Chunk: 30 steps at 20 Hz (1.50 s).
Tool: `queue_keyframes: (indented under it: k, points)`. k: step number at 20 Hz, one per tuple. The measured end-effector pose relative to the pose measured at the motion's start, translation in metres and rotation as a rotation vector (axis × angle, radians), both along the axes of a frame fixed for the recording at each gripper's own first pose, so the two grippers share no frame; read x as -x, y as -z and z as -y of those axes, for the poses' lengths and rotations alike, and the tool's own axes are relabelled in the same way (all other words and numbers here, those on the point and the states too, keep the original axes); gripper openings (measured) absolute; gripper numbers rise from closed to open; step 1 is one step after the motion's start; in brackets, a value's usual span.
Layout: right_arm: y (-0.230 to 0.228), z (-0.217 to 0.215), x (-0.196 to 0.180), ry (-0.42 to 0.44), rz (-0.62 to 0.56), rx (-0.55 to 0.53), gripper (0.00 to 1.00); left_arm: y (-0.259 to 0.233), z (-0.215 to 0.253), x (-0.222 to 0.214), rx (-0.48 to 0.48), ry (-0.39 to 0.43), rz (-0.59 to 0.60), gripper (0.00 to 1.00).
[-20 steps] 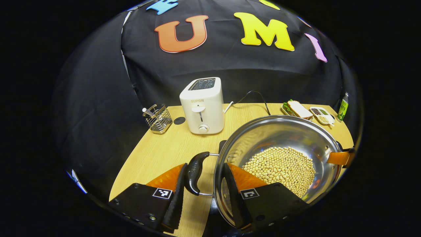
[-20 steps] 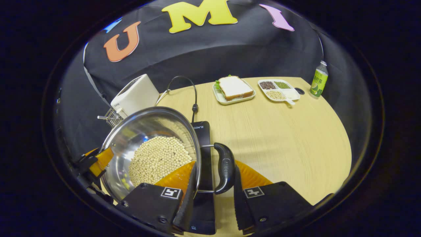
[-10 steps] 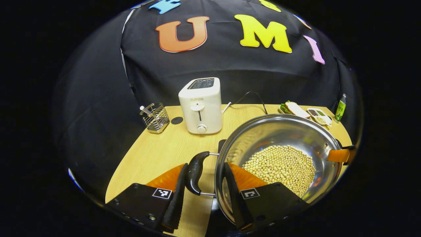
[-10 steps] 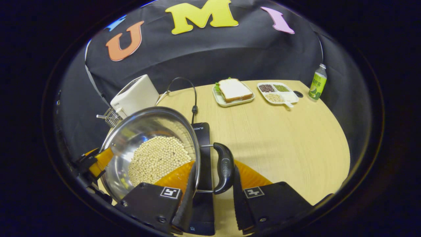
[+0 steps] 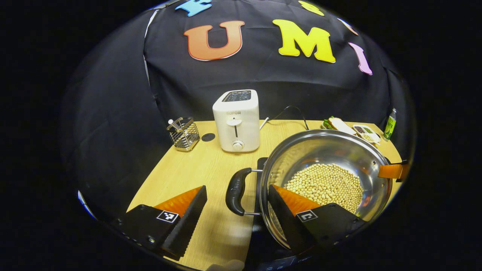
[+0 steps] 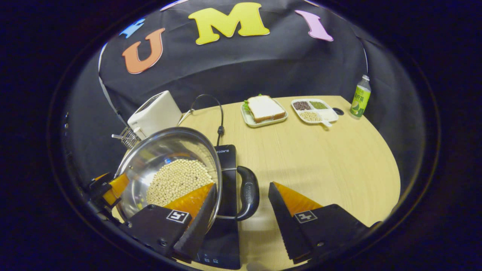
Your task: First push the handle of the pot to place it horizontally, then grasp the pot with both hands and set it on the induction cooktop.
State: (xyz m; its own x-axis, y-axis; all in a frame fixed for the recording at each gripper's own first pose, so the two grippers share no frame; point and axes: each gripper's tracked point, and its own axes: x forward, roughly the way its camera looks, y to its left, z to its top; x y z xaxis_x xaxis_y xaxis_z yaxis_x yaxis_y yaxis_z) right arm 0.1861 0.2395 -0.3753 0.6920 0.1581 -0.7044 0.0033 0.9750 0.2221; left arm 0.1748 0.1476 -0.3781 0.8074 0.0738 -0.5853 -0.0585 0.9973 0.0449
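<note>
My left claw (image 5: pixel 233 212) stands wide apart around the pot's handle (image 5: pixel 235 191), touching nothing; my right claw (image 6: pixel 243 216) gapes likewise at the other handle (image 6: pixel 247 193). The pot (image 6: pixel 171 171), lower left of the right gripper view, rests on the cooktop (image 6: pixel 226 226). I judge the release wants a straight, level pull-back, both sides together, without nudging a handle.

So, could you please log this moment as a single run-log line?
left gripper: open, astride handle | right gripper: open, astride handle | steel pot of pale beans: on black induction cooktop | stage: pot placed
</note>
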Motion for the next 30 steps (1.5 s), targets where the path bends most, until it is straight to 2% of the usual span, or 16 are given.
queue_keyframes:
  k: [7,14,21,27,28,30]
  points:
    - [-0.034,0.004,0.001,-0.051,0.096,0.063,0.87,-0.042,0.004,0.003,-0.01,0.011,0.068,0.98]
    - [-0.093,0.024,0.017,-0.09,0.196,0.082,0.87,-0.114,0.024,0.031,0.014,-0.003,0.161,0.97]
    - [-0.179,0.081,0.052,-0.086,0.359,0.141,0.87,-0.214,0.065,0.072,0.015,0.024,0.318,0.97]
    - [-0.259,0.15,0.099,-0.042,0.518,0.18,0.88,-0.289,0.116,0.103,0.042,0.039,0.444,0.97]
    - [-0.27,0.164,0.106,-0.031,0.543,0.191,0.99,-0.299,0.125,0.106,0.042,0.047,0.457,0.97]
    - [-0.29,0.19,0.124,-0.001,0.578,0.197,1.0,-0.316,0.15,0.115,0.05,0.07,0.469,0.97]
